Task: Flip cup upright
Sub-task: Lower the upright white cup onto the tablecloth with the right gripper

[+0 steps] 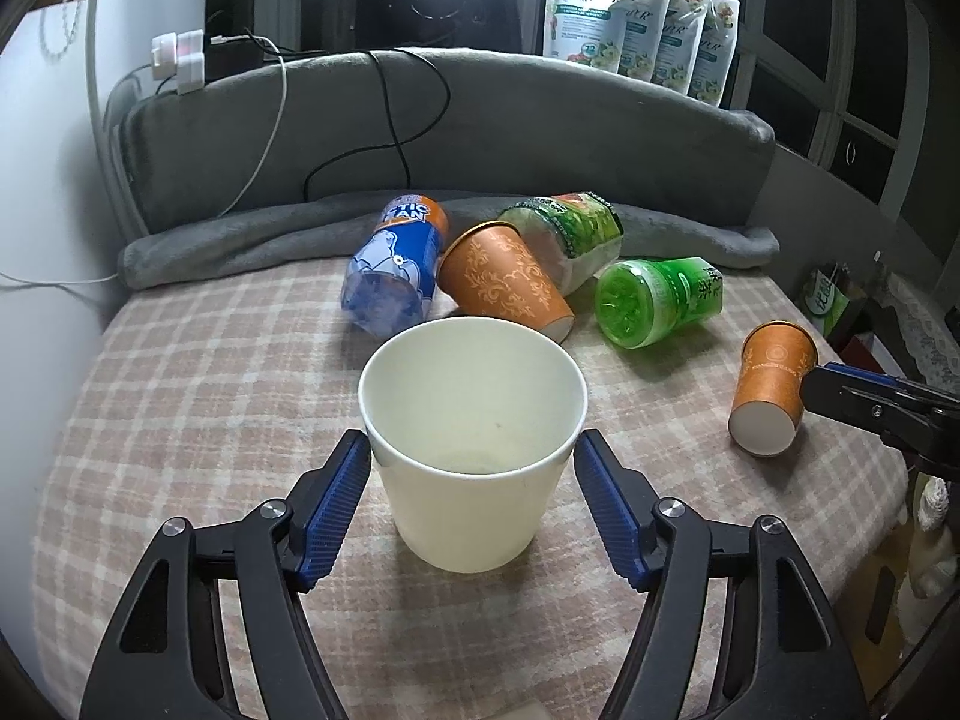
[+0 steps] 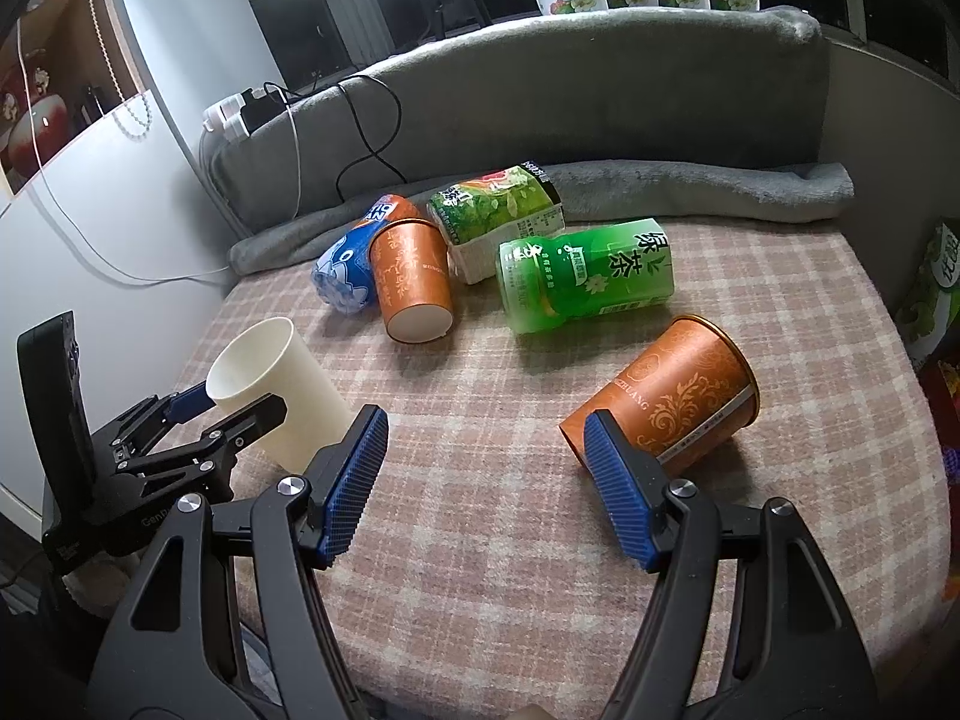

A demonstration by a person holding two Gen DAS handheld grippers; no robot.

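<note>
White cup (image 1: 474, 450) stands mouth-up between the left gripper (image 1: 473, 456)'s spread fingers, apparently released. Right gripper (image 2: 486, 462), wide open, faces the toppled orange cup (image 2: 666, 402) at two o'clock: likely next grab.

A checked blanket (image 1: 180, 372) covers the surface, with a grey throw (image 1: 480, 120) draped behind it. A blue bottle (image 1: 393, 267), a clear bottle with a green label (image 1: 570, 234) and a green bottle (image 1: 657, 300) lie on their sides near the back. Black and white cables (image 1: 390, 132) trail down the throw from a power strip (image 1: 180, 60). Four refill pouches (image 1: 636, 18) stand in a row on the ledge behind.
</note>
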